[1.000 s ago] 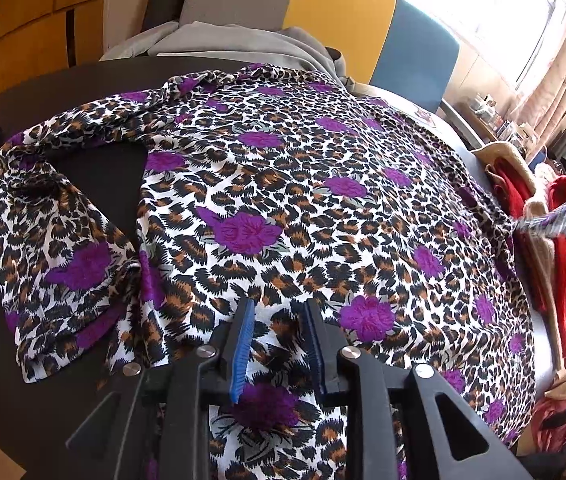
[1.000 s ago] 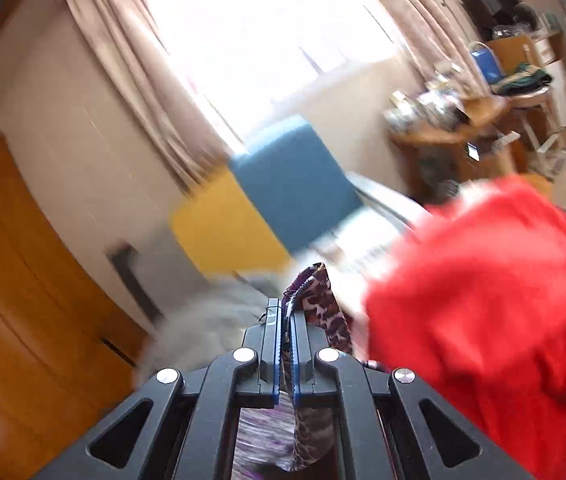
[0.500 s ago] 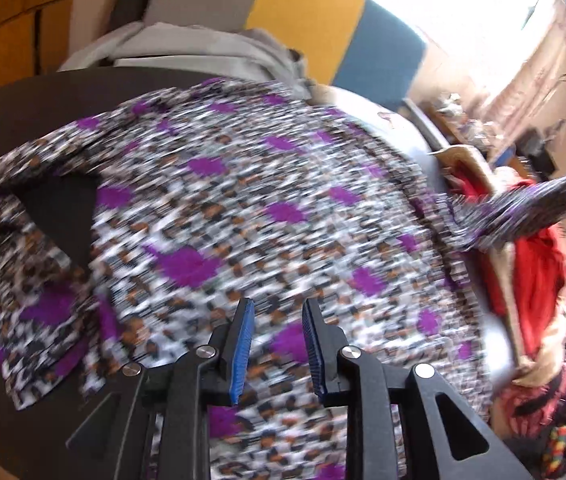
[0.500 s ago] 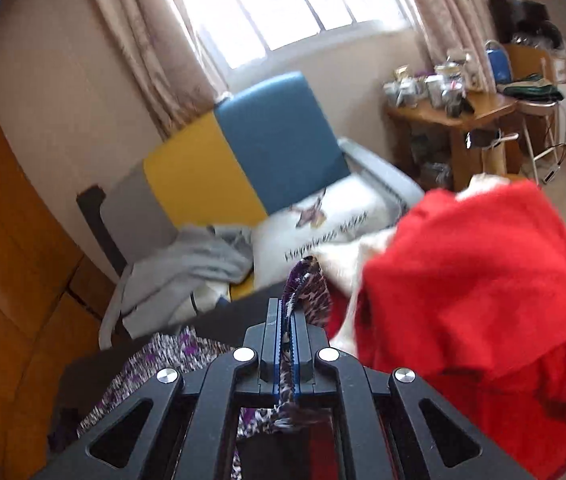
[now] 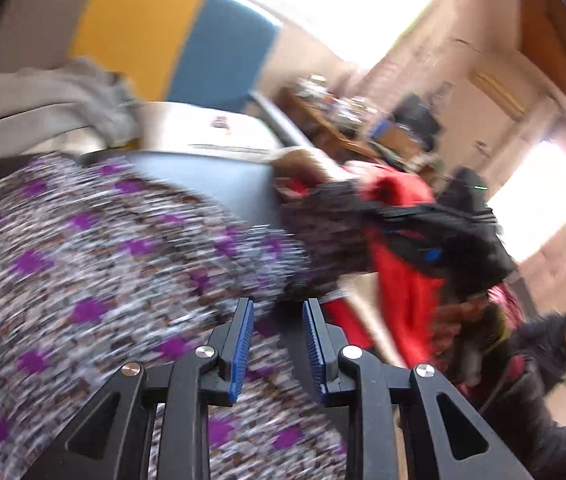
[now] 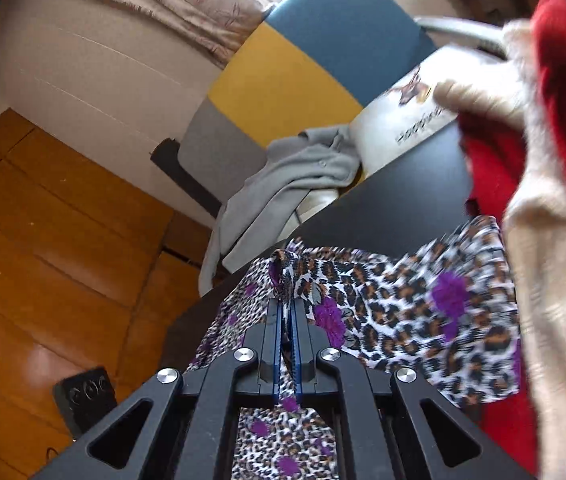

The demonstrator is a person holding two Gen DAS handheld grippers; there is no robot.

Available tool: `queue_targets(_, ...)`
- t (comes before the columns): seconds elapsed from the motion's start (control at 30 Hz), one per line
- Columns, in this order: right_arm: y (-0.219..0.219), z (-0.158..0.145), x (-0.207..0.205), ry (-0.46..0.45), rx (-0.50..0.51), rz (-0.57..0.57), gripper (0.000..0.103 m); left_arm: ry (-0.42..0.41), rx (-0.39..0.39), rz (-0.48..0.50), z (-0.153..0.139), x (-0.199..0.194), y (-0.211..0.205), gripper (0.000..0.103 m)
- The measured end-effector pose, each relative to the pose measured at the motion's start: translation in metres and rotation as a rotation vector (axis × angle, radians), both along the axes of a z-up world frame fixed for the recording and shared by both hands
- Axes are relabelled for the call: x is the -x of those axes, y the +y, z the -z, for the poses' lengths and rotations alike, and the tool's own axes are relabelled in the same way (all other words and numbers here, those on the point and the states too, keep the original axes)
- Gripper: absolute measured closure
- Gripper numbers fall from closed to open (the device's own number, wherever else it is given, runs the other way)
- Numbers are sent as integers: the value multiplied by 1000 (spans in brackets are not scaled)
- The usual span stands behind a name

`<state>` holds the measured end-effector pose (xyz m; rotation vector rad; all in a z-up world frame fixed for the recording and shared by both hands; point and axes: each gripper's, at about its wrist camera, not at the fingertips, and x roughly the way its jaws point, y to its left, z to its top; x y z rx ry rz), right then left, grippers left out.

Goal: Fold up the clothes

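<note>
Left tool (image 5: 277,346) is angling downward, its 2 blue pads (image 5: 241,350) standing apart with nothing between them. Right tool (image 6: 288,344) is pinching a bunched fold of leopard-print cloth (image 6: 395,312), jaws nearly touching.

Right tool (image 6: 288,320) pinches leopard-print garment (image 6: 399,304) above black table (image 6: 395,200).

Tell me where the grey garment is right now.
In the right wrist view the grey garment hangs off the seat of the yellow, blue and grey chair, just beyond the dark table's far edge, left of the white printed cushion.
</note>
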<state>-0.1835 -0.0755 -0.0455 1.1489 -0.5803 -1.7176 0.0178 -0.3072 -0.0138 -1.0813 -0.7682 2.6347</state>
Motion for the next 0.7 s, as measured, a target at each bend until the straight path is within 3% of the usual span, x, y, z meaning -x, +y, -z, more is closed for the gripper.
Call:
queue_targets(0.17, -16, 7, 3, -32, -7, -86, 95, -5, 93, 103, -1, 42, 40, 76)
queue_targets(0.3, -28, 10, 7, -39, -30, -138, 95, -49, 201, 86, 13, 61, 53, 76)
queue_targets(0.6, -63, 38, 2, -99, -51, -239, 95, -181, 183, 25, 60, 89, 31, 76)
queue_targets(0.67, -67, 43, 1, -105, -48, -237, 95, -214, 187, -12, 71, 93, 23, 85)
queue_targets(0.7, -66, 45, 3, -112, -39, -225, 92, -227, 177, -30, 76, 95, 18, 98)
